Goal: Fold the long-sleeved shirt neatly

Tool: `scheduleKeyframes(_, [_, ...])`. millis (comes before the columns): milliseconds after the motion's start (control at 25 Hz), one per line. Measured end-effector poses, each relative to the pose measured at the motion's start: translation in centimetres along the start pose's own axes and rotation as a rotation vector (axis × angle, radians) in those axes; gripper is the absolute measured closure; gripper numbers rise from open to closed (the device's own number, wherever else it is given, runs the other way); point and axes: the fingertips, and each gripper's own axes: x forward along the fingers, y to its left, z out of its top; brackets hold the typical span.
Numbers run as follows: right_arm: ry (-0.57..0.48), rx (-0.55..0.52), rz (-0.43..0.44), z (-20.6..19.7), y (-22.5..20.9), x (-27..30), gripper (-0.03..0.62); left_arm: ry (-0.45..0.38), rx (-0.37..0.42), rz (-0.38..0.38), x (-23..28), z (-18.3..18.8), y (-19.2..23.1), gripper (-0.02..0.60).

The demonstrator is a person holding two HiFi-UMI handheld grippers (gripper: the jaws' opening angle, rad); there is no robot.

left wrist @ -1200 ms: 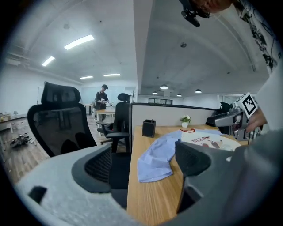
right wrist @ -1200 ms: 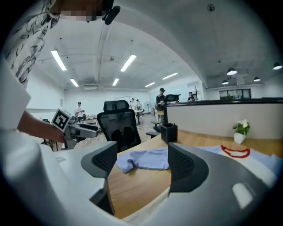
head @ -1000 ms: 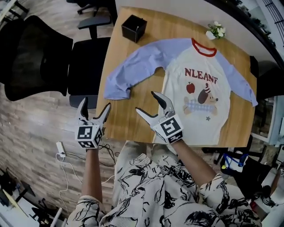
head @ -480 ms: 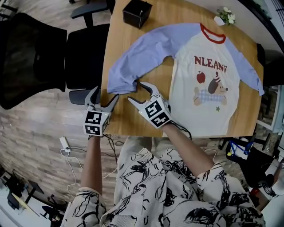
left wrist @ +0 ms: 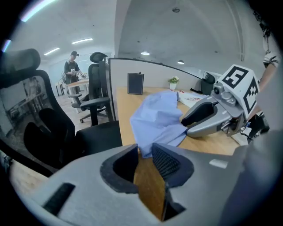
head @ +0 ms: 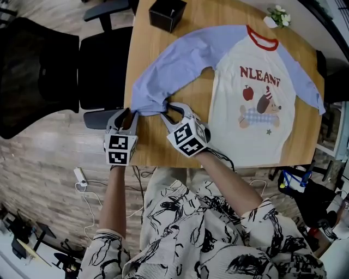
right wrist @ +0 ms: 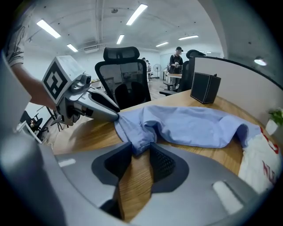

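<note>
The long-sleeved shirt [head: 252,114] lies flat on the wooden table [head: 152,150], with a white printed body, a red collar and pale blue sleeves. Its left sleeve [head: 174,60] runs toward the near left table edge and ends in a bunched cuff [head: 146,104]. My left gripper [head: 128,113] is at the cuff's left corner, my right gripper [head: 170,110] at its right corner. Both sets of jaws have just been closing. In the left gripper view, blue cloth [left wrist: 159,119] sits pinched between the left gripper [left wrist: 145,152] tips. In the right gripper view, the cuff [right wrist: 139,137] fills the gap of the right gripper [right wrist: 140,151].
A black box [head: 167,12] stands at the table's far left corner. Small white flowers [head: 275,13] sit beyond the collar. Black office chairs [head: 54,71] stand left of the table. Cables and a plug [head: 79,179] lie on the floor. A grey partition [left wrist: 177,75] backs the table.
Both grippers came down and forward from the table's near edge to the sleeve cuff. Their jaws went from wide apart to narrow, with the cuff's cloth now between them.
</note>
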Motion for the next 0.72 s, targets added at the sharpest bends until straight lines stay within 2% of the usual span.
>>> scheduleKeyframes(80, [0.006, -0.017, 0.01, 0.0, 0.4, 0.2, 0.506, 0.009, 0.012, -0.001, 0.2, 0.0, -0.1, 0.526])
scheduleKeyframes(160, [0.008, -0.01, 0.015, 0.0, 0.8, 0.4, 0.548, 0.015, 0.014, -0.015, 0.4, 0.0, -0.4, 0.563])
scheduleKeyframes(400, [-0.029, 0.044, 0.02, 1.4, 0.3, -0.3, 0.568, -0.002, -0.044, -0.046, -0.4, 1.7, -0.2, 0.565])
scheduleKeyframes(520, [-0.091, 0.099, 0.045, 4.0, 0.0, -1.8, 0.569, -0.076, -0.063, -0.047, -2.3, 5.3, 0.6, 0.563])
scheduleKeyframes(720, [-0.272, 0.15, 0.084, 11.7, 0.4, -6.9, 0.569, -0.234, -0.056, -0.063, -7.7, 14.6, 2.0, 0.563])
